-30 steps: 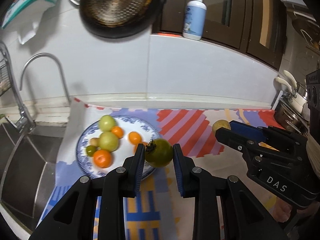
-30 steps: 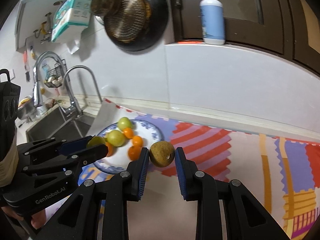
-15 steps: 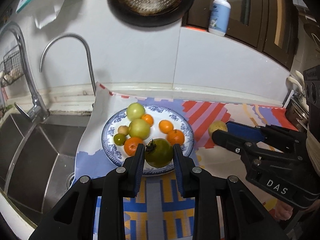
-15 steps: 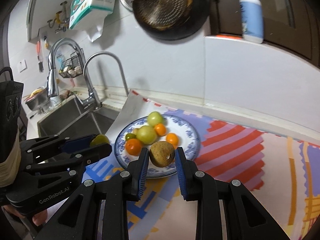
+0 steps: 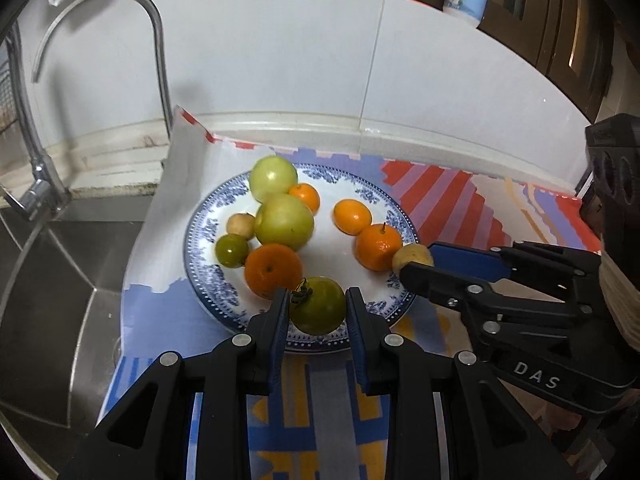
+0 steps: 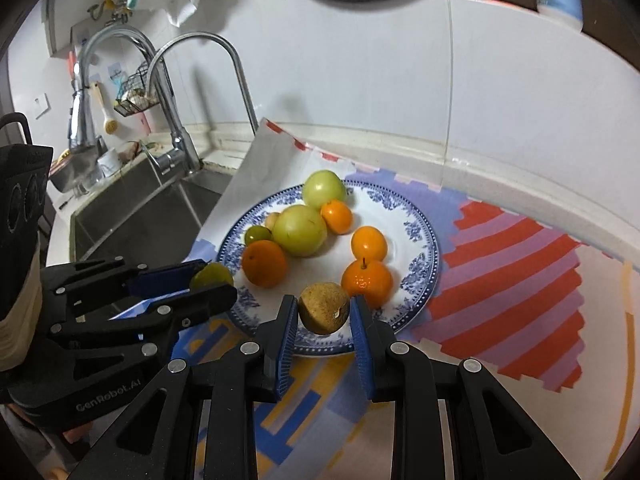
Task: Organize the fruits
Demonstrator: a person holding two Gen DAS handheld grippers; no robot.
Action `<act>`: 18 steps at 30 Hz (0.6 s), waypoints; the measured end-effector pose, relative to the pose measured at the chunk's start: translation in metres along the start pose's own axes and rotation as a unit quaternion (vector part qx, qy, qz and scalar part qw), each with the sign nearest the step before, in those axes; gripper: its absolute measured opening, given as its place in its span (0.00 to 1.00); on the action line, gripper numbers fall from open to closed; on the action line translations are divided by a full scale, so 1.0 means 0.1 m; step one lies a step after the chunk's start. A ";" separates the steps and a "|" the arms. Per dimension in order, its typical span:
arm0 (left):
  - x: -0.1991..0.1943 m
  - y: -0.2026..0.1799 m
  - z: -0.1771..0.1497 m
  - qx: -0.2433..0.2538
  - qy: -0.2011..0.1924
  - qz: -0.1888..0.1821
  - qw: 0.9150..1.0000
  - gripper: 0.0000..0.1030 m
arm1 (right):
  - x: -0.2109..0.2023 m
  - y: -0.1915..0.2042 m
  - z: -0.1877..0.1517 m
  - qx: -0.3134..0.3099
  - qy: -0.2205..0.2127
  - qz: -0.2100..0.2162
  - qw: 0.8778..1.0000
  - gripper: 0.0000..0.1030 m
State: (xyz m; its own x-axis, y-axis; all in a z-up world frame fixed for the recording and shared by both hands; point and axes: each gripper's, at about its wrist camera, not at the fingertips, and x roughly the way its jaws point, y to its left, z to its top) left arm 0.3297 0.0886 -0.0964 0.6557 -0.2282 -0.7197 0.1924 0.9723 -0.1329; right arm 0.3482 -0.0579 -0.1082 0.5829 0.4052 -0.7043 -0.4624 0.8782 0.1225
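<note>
The green tomato [image 5: 318,310], dark, stem tuft turned left, is clamped over the near rim of the plate [image 5: 200,264]. The brown fruit [image 6: 324,307], rough-skinned and round, is clamped over the same near rim, just right of the tomato and beside a stemmed orange [image 6: 367,282]. On the plate lie two pale green tomatoes [image 5: 285,222] at its far left, a small green fruit [image 5: 232,250], a small tan one [image 5: 241,225], and four oranges [image 5: 273,270], all in a loose cluster.
</note>
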 end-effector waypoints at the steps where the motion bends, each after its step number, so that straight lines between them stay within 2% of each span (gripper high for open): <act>1: 0.04 0.00 0.00 0.001 0.002 -0.001 1.000 0.28 | 0.03 -0.02 -0.01 0.002 0.003 0.001 1.000 0.27; 10: 0.16 0.00 0.06 0.004 0.004 0.000 1.000 0.28 | 0.18 -0.13 -0.01 0.017 0.010 -0.001 1.000 0.28; 18: -0.10 0.02 0.05 0.010 -0.020 0.039 0.999 0.32 | 0.00 -0.06 -0.01 0.015 -0.006 -0.022 1.000 0.28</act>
State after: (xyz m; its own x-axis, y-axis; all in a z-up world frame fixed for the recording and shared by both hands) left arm 0.3271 0.0926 -0.0866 0.6973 -0.1542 -0.7000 0.1535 0.9860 -0.0643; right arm 0.3502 -0.0638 -0.1098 0.6103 0.3688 -0.7011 -0.4155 0.9025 0.1130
